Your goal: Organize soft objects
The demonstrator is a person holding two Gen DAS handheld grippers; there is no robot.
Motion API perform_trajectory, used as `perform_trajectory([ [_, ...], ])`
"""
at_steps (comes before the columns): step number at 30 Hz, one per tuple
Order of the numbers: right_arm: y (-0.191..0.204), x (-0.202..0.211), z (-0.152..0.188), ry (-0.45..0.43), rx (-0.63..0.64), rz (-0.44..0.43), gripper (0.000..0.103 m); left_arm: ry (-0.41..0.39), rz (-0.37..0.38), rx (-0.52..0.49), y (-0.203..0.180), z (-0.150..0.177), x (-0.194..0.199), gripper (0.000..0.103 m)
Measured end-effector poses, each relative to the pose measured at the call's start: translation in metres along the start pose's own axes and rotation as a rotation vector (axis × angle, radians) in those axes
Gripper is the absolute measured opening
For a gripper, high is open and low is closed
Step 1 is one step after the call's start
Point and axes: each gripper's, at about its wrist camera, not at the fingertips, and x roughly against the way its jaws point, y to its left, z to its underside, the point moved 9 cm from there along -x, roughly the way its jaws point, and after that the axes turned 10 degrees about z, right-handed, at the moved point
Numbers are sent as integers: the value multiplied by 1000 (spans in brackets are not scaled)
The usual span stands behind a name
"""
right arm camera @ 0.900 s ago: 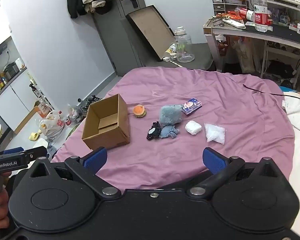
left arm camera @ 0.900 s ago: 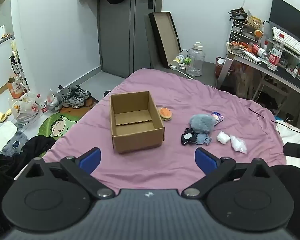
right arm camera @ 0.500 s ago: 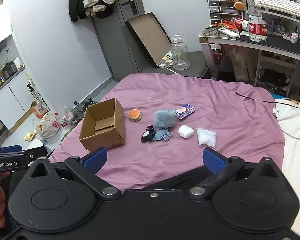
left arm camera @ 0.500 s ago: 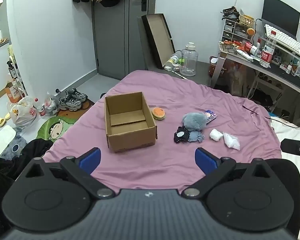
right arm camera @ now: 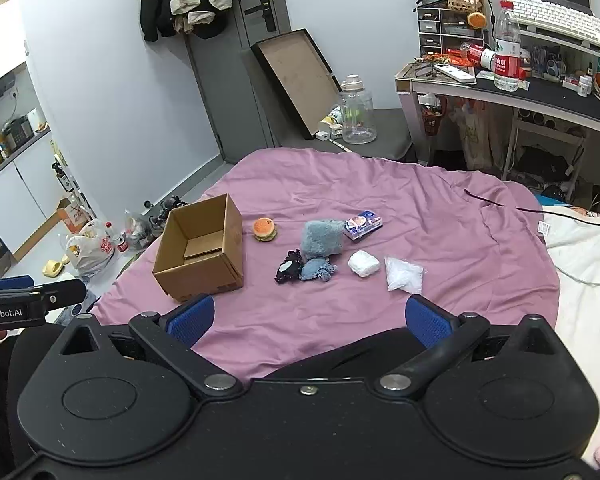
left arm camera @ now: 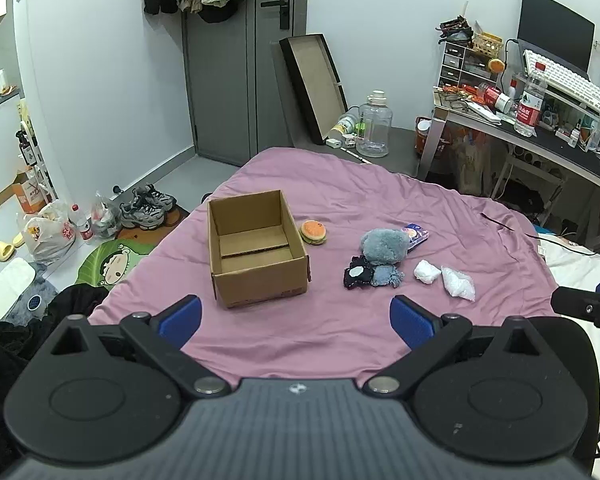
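Both grippers hang above the near edge of a bed (left arm camera: 340, 200) covered in a purple sheet, pointing down and forward at it. The left gripper (left arm camera: 296, 316) has its jaws spread wide with nothing between them, and the right gripper (right arm camera: 306, 318) is likewise released and empty.

Seen from the left gripper, a cardboard box (left arm camera: 256, 248) stands open-topped on the sheet just ahead of the left jaw, with nothing visible in it. Just beyond the box's right wall, apart from it, sits a small burger-shaped plush (left arm camera: 313, 232). Further right, ahead of the right jaw, lies a cluster: a grey-blue fluffy toy (left arm camera: 384, 244), a black fabric piece (left arm camera: 358, 274) and a blue knitted piece (left arm camera: 386, 276) touching one another in front of it, and a small blue packet (left arm camera: 416, 234) tucked against the toy's far right side. Right of the cluster, a white wad (left arm camera: 427, 271) and a clear plastic bag (left arm camera: 458, 288) lie side by side, close together.

All these things rest well ahead of both grippers, none touched. At the far right edge of the left view the tip of the right gripper shows; the right view shows the left one at its left edge.
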Motion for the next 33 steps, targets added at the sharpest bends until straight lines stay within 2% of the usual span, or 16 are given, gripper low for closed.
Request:
perform_trajectory([
  [33, 1, 2, 4, -19, 10, -4, 103, 0, 1, -12, -10, 2, 0, 100],
])
